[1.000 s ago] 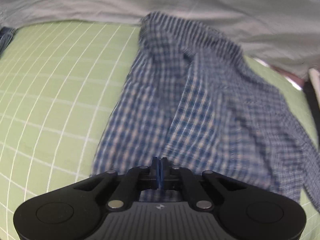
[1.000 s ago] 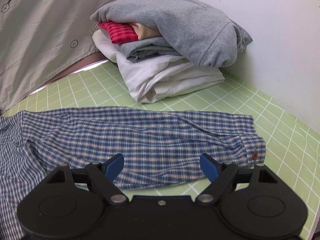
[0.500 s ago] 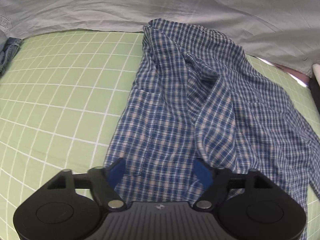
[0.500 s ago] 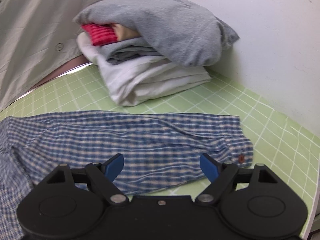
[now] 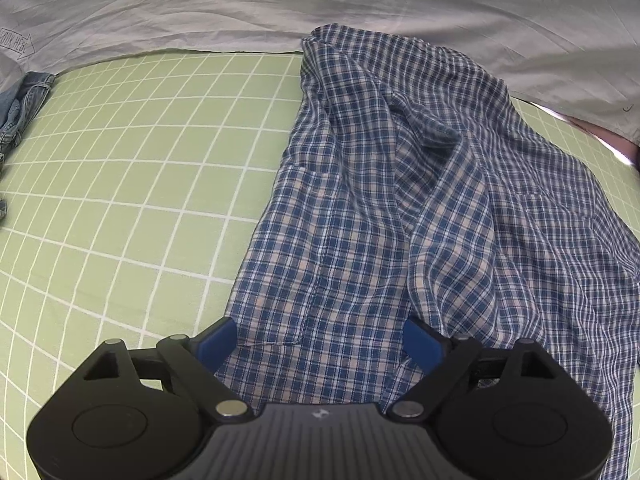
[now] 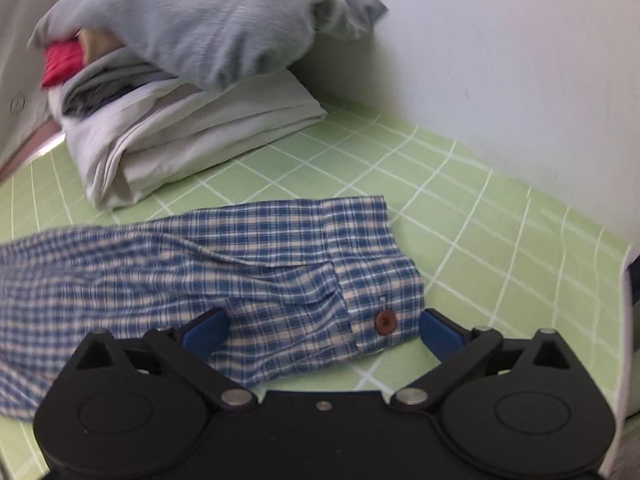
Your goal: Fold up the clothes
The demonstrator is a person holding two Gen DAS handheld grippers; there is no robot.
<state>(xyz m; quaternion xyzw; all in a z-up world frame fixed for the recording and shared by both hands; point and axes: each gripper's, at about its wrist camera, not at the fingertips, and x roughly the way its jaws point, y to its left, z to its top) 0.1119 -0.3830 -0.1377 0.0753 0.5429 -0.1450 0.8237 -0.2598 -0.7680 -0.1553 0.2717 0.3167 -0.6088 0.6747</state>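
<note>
A blue and white checked shirt (image 5: 400, 208) lies rumpled on a green gridded mat (image 5: 132, 184). My left gripper (image 5: 320, 340) is open and empty, its jaws spread over the shirt's near hem. In the right wrist view the shirt's sleeve (image 6: 200, 272) lies stretched across the mat, its cuff (image 6: 380, 300) with a brown button (image 6: 385, 322) at the right end. My right gripper (image 6: 322, 330) is open and empty, its jaws either side of the cuff, just above it.
A pile of folded clothes (image 6: 192, 92), grey on top, white below, stands at the back by a white wall (image 6: 500, 60). A grey sheet (image 5: 280, 4) borders the mat's far edge. Denim (image 5: 20, 108) lies at the left. The mat's right edge (image 6: 624, 300) is close.
My left gripper opened and let go of the shirt's hem, then drew back a little. My right gripper moved right and down along the sleeve to the cuff.
</note>
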